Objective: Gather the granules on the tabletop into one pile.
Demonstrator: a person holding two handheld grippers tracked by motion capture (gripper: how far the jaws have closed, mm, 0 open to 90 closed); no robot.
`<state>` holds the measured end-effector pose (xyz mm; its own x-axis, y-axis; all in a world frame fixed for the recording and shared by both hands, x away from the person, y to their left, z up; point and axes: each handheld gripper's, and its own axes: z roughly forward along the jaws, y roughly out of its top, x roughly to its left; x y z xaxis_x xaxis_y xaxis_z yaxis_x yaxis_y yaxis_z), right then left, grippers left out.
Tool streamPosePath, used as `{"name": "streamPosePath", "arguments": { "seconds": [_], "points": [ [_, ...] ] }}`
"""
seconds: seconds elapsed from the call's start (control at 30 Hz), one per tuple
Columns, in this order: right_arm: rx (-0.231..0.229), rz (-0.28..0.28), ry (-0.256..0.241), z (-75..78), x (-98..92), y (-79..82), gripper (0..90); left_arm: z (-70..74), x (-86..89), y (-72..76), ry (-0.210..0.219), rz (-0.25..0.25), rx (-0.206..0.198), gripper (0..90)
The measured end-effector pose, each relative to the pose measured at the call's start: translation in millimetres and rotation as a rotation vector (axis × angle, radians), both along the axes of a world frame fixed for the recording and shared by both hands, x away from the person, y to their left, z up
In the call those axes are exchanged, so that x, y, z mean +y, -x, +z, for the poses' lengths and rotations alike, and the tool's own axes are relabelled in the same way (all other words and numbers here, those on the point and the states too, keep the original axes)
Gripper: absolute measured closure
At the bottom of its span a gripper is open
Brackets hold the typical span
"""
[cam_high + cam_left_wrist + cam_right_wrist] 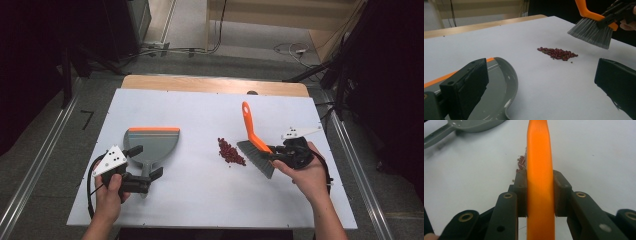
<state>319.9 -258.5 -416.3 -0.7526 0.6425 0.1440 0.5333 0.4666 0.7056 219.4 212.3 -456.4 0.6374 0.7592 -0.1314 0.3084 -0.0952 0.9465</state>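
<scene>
A grey dustpan with an orange front edge lies on the left of the white table, its handle pointing toward me. My left gripper stands open at that handle, one jaw on each side, and its own view shows the dustpan under the left jaw. A small pile of red beans lies mid-table. My right gripper is shut on the orange handle of a brush. The grey bristles hang just right of the beans, slightly above the table.
The table's far edge shows a wooden strip. Metal rails run along the floor on both sides, and cables lie beyond the table. Bare white surface lies between the dustpan and the beans.
</scene>
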Motion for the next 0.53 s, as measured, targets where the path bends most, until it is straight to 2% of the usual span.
{"name": "streamPosePath", "arguments": {
  "seconds": [0.33, 0.53],
  "points": [
    [-0.003, -0.142, -0.066, -13.6, -50.8, 12.0, 68.8, 2.0, 7.7, 1.3, 0.017, 0.017, -0.013, 0.0],
    [0.007, -0.218, -0.098, -21.0, -76.6, 12.8, 68.8, 2.8, 8.7, 1.4, 0.019, 0.024, -0.017, 0.0]
  ]
}}
